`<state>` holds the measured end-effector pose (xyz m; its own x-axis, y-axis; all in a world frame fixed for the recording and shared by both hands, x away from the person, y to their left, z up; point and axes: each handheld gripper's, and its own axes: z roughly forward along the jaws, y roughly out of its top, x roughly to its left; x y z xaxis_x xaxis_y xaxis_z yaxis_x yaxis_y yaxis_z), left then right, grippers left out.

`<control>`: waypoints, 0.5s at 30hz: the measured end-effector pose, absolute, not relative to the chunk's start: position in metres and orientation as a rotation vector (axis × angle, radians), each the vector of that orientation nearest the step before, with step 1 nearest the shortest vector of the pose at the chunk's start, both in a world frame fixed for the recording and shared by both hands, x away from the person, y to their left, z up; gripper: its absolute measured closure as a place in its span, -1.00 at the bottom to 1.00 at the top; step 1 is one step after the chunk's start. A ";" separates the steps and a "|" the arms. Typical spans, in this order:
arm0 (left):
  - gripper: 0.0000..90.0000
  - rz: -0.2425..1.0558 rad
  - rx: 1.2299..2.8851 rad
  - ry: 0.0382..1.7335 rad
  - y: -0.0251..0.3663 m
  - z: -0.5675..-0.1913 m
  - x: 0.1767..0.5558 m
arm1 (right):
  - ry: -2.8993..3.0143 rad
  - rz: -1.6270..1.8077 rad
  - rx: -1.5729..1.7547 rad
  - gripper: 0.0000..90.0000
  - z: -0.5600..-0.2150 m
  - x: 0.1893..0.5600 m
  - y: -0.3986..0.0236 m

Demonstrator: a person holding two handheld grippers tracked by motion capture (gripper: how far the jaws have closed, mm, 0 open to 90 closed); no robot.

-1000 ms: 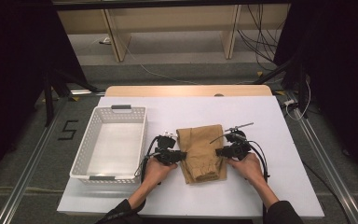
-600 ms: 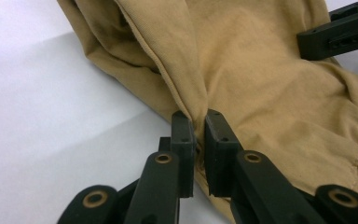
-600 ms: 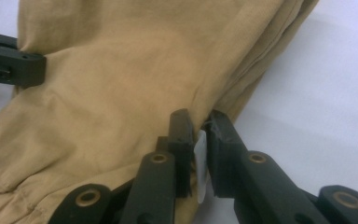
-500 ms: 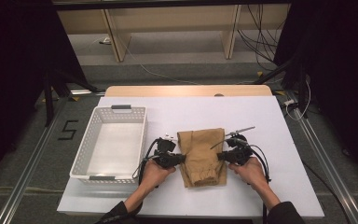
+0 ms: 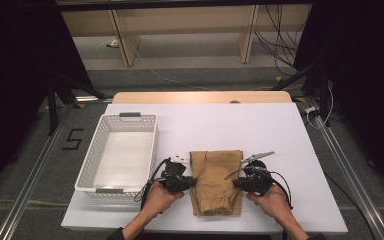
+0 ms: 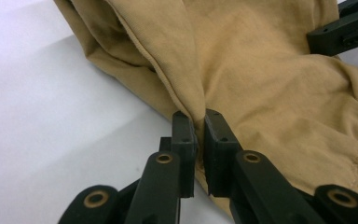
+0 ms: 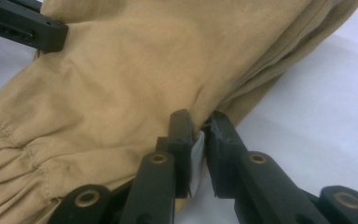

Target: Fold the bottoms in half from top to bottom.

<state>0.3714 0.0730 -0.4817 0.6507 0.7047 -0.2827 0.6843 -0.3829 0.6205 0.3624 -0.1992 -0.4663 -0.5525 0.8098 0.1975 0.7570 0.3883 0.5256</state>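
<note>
White tabletop (image 5: 280,130) carries, at its left, a white basket (image 5: 130,122). Just right of it, the left gripper (image 5: 187,183) has just been closing and is clamped on the left edge of the folded tan trousers (image 5: 215,175), near the person. On the opposite edge, the right gripper (image 5: 236,183), also just closing, pinches the cloth.
</note>
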 end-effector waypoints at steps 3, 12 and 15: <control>0.86 0.033 2.148 1.062 0.074 -0.481 0.367 | 2.543 0.895 1.439 0.79 -0.466 0.356 -0.199; 0.69 0.026 2.156 1.074 0.076 -0.480 0.364 | 2.554 0.904 1.445 0.45 -0.465 0.346 -0.204; 0.43 0.039 2.138 1.084 0.077 -0.474 0.366 | 2.538 0.922 1.464 0.10 -0.462 0.349 -0.209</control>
<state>0.3655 0.0768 -0.4743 0.6448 0.7109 -0.2808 0.6887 -0.3811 0.6168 0.3495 -0.2091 -0.4623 -0.5436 0.8078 0.2279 0.7657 0.3662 0.5287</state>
